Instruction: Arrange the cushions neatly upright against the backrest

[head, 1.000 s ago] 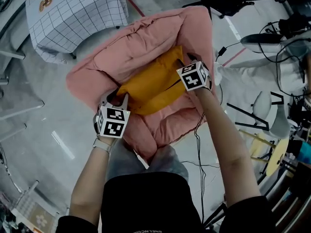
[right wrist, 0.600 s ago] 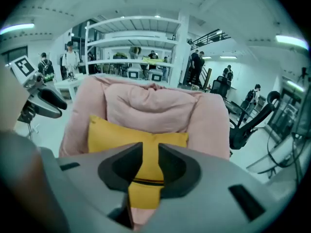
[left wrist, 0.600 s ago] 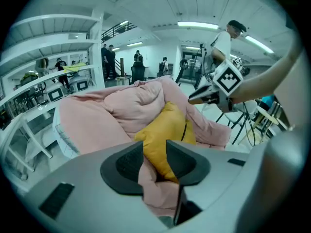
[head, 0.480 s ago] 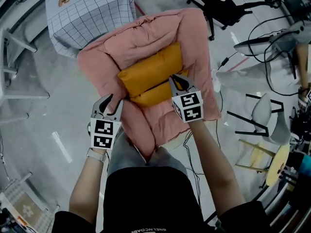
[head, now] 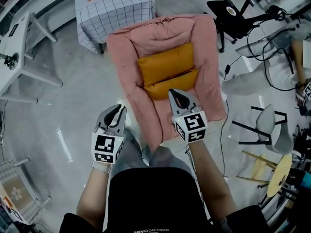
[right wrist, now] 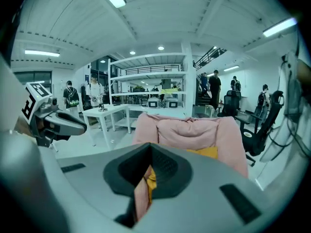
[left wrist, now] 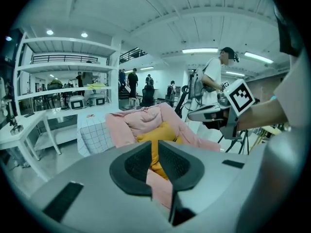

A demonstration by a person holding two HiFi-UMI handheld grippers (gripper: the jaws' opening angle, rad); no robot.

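A pink padded sofa stands ahead of me on the floor. One orange cushion stands against its backrest. A second orange cushion lies just in front of it on the seat. My left gripper hangs off the sofa's near left corner, clear of it; its jaws have just been closing, a narrow gap remains and nothing is between them. My right gripper hovers over the seat's near edge; its jaws have just closed together, empty. The left gripper view shows the sofa and a cushion beyond the jaws.
A table with a checked cloth stands beyond the sofa on the left, and a white desk is at the far left. A black office chair, cables and stools crowd the right side. People stand in the background.
Both grippers have pulled back from the orange cushions toward my body and risen. Their jaws have narrowed. The cushions now rest on the sofa with nothing touching them.
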